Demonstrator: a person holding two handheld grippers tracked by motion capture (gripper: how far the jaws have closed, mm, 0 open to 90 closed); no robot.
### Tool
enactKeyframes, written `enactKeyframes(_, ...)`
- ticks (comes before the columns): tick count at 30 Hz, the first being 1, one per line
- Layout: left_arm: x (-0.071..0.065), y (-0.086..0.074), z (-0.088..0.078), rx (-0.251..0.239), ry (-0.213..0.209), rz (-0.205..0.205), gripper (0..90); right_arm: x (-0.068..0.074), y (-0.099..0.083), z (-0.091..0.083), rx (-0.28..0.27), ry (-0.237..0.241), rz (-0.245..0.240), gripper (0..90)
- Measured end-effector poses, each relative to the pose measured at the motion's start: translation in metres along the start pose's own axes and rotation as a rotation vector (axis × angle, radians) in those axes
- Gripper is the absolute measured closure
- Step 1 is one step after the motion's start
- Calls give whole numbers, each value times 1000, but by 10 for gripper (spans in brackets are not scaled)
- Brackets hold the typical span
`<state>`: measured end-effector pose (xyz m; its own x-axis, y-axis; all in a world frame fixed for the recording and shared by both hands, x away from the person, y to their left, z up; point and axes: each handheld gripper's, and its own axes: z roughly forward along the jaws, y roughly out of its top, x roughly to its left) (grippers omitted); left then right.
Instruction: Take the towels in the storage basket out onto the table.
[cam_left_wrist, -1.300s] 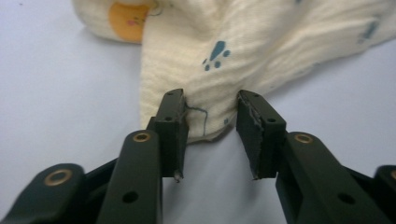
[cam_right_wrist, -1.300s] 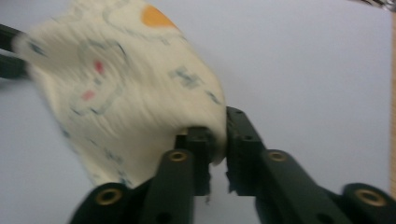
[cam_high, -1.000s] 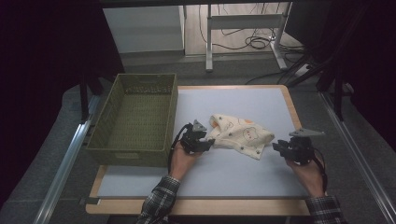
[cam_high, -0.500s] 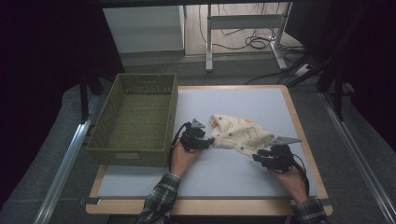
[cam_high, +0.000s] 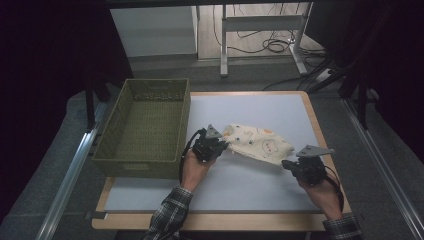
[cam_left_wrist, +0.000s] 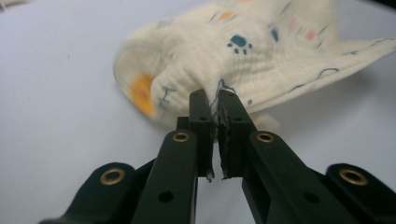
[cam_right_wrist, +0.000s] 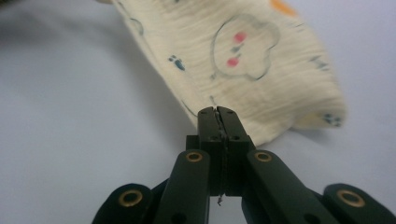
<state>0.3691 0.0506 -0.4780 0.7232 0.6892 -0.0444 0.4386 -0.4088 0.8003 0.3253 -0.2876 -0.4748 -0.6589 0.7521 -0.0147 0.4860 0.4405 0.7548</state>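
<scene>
Cream printed cloth (cam_high: 260, 144) on white table (cam_high: 250, 185), left gripper (cam_left_wrist: 215, 100) fingers and right gripper (cam_right_wrist: 218, 112) fingers each pinching an edge

Count on the surface (cam_high: 250, 187): one cream printed cloth (cam_high: 260, 144) and one green woven basket (cam_high: 145, 130). Two handheld grippers are present, the left gripper (cam_high: 220, 145) and the right gripper (cam_high: 289, 164), each with two black jaws. Two hands are in view, one per gripper.

Black tongs (cam_left_wrist: 215, 100) with brass-ringed screw holes, grey triangular top plates, black cables; plaid sleeves (cam_high: 167, 217).
</scene>
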Motion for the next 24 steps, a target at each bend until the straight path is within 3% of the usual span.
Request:
enactKeyframes(1,0,0,0,0,0,0,845,0,0,0,0,0,0,900)
enactKeyframes(4,-19,3,-22,10,-3,35,836,5,2,-21,-21,6,-7,899)
enactKeyframes(6,-32,-5,-36,31,-33,42,817,16,-2,-39,-25,20,-31,897)
enactKeyframes(7,-32,-5,-36,31,-33,42,801,16,-2,-39,-25,20,-31,897)
enactKeyframes(10,-40,-24,-45,44,-99,8,736,23,-15,-46,-10,53,-28,895)
enactKeyframes(13,-39,-39,-44,53,-132,-36,593,26,-34,-45,24,90,-2,877)
enactKeyframes(17,-30,-41,-37,59,-90,-68,497,19,-47,-42,28,93,40,788)
enactKeyframes(21,-22,-29,-23,48,-47,-66,464,5,-41,-42,-2,62,57,745)
enactKeyframes(24,-14,-18,-11,39,-24,-87,443,-7,-32,-32,-8,27,52,721)
